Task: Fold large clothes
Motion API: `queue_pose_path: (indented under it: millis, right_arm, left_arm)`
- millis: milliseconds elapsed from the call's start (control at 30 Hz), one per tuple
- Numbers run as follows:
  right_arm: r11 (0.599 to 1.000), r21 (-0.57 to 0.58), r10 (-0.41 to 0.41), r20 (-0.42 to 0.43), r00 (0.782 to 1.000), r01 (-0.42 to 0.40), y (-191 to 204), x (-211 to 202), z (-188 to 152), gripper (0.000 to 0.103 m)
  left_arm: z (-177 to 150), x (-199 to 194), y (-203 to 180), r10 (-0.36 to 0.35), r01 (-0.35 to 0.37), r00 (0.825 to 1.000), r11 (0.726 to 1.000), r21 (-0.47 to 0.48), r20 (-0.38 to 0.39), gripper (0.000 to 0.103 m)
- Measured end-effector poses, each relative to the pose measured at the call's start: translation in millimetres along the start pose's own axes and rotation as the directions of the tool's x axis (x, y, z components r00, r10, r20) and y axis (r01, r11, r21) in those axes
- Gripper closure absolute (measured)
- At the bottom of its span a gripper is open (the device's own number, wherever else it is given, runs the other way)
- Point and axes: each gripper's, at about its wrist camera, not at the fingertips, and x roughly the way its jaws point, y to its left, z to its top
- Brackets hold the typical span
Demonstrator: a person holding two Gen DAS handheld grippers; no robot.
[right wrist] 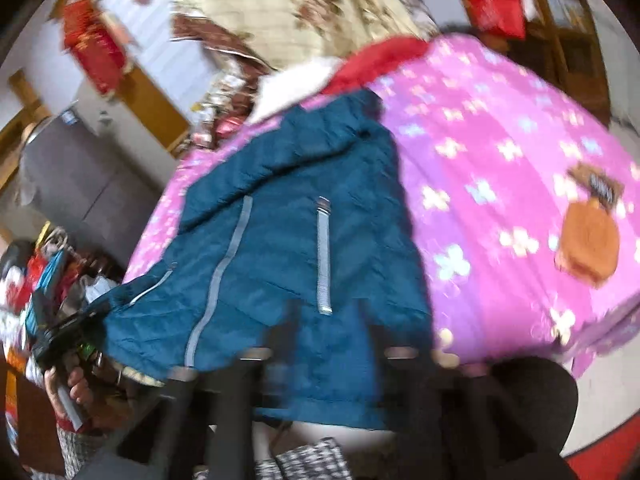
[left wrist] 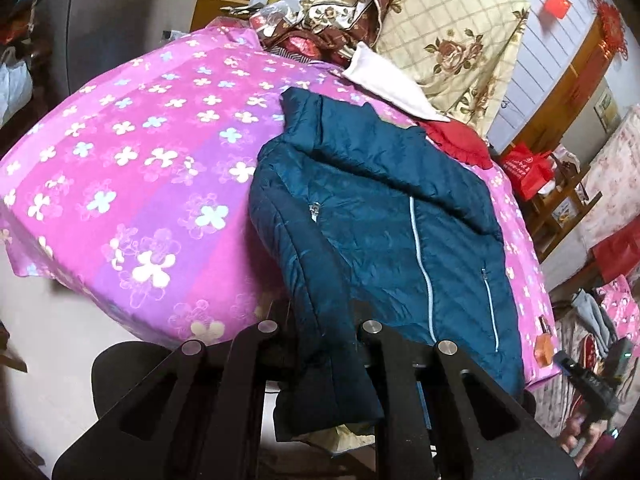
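A teal puffer jacket (left wrist: 380,208) with pale grey zips lies front up on the pink flowered bedsheet (left wrist: 140,140), with its collar at the far end. Its near hem hangs over the bed edge. My left gripper (left wrist: 320,316) is shut on the hem at the jacket's left corner, and the cloth bunches between the fingers. The right wrist view is blurred. There the jacket (right wrist: 288,220) fills the middle and my right gripper (right wrist: 328,332) has its fingers apart, with the hem lying slack between them. A hand (right wrist: 68,388) holds the left gripper's handle at the left edge.
A cream floral quilt (left wrist: 452,28), a white cloth (left wrist: 384,80) and a red garment (left wrist: 460,144) are heaped beyond the collar. A small brown pouch (right wrist: 588,244) lies on the sheet (right wrist: 500,160) right of the jacket. Red bags (left wrist: 528,172) and clutter stand beside the bed.
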Motion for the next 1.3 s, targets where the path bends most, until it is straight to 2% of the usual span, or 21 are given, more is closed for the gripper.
queue_pose_path:
  millis: [33, 167, 367, 400, 500, 533, 667, 800, 1000, 1167, 1300]
  right_arm:
    - [1.000, 0.025, -0.008, 0.000, 1.000, 0.008, -9, 5, 2, 0.043]
    - [0.993, 0.120, -0.016, -0.025, 1.000, 0.019, -40, 24, -2, 0.043]
    - [0.992, 0.111, -0.052, -0.123, 0.991, 0.066, -52, 53, -21, 0.044]
    - [0.991, 0.115, -0.049, -0.129, 0.990, 0.064, -53, 57, -25, 0.046]
    - [0.993, 0.112, -0.026, -0.140, 0.990, 0.042, -50, 61, -34, 0.066]
    - [0.994, 0.105, -0.016, -0.154, 0.988, 0.033, -48, 63, -36, 0.077]
    - [0.991, 0.126, 0.052, -0.153, 0.987, -0.032, -42, 58, -33, 0.091]
    - [0.984, 0.131, 0.136, -0.085, 0.987, -0.125, -23, 34, -6, 0.093]
    - [0.982, 0.048, 0.181, 0.032, 0.983, -0.182, 18, 4, 49, 0.093]
    - [0.988, -0.017, 0.154, 0.082, 0.985, -0.153, 47, 2, 97, 0.093]
    - [0.992, -0.057, 0.120, 0.115, 0.986, -0.114, 67, 10, 143, 0.093]
  left_arm:
    - [-1, 2, 3, 0.003, -0.003, 1.000, 1.000, -0.007, -0.004, 0.094]
    - [-3, 6, 12, 0.004, -0.004, 1.000, 0.999, -0.035, -0.018, 0.094]
    - [-5, 11, 17, 0.010, -0.011, 1.000, 0.999, -0.050, -0.029, 0.094]
    - [-6, 11, 17, 0.009, -0.011, 1.000, 0.999, -0.053, -0.030, 0.094]
    - [-8, 10, 19, 0.008, -0.010, 1.000, 0.998, -0.063, -0.028, 0.094]
    - [-8, 9, 20, 0.009, -0.010, 1.000, 0.998, -0.066, -0.024, 0.094]
    - [-7, 6, 20, 0.005, -0.006, 1.000, 0.997, -0.074, -0.014, 0.094]
    - [6, 1, 12, 0.008, -0.008, 1.000, 0.998, -0.055, 0.013, 0.094]
    - [47, -1, -10, 0.031, -0.030, 0.997, 0.999, -0.015, 0.074, 0.094]
    - [88, 1, -39, 0.081, -0.088, 0.986, 0.995, 0.044, 0.148, 0.093]
    - [130, 12, -56, 0.112, -0.123, 0.977, 0.991, 0.044, 0.183, 0.093]
